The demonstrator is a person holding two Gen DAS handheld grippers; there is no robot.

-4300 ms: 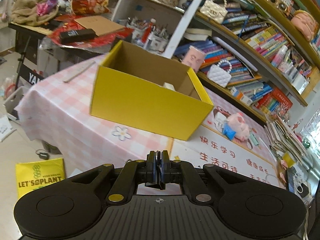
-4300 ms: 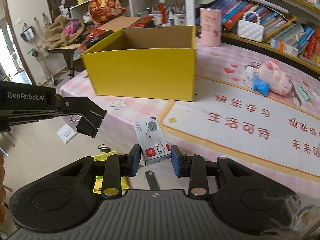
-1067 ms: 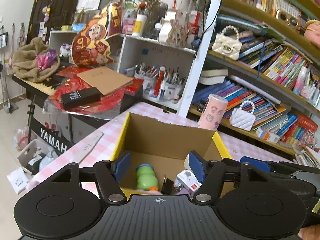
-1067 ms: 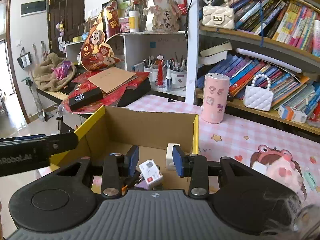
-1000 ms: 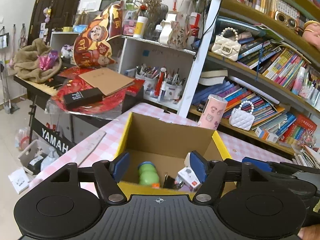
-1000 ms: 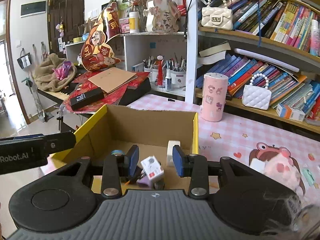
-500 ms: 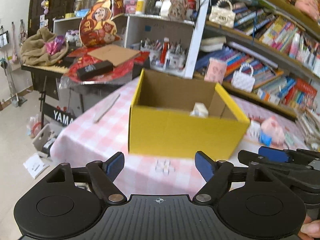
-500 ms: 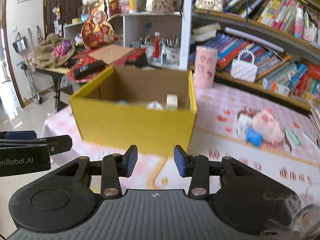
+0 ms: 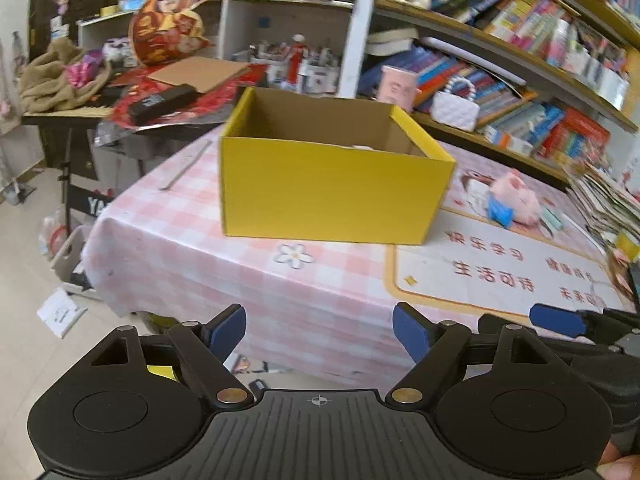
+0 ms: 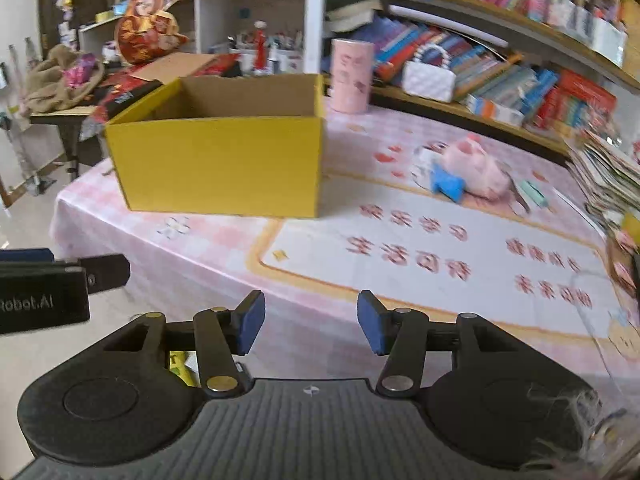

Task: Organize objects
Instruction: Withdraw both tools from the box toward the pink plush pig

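— Where was the yellow box point(image 9: 332, 196)?
— On the desk point(image 9: 192, 240), near its corner, with a pink plush toy point(image 10: 474, 168) beside it.
— And the jaws?
— Both the left gripper point(image 9: 319, 334) and right gripper point(image 10: 310, 322) had just been opening, nothing between them.

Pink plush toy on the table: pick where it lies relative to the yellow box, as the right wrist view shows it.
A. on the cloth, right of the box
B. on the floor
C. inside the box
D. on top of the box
A: the pink plush toy lies on the tablecloth, apart from the yellow box and to its right.
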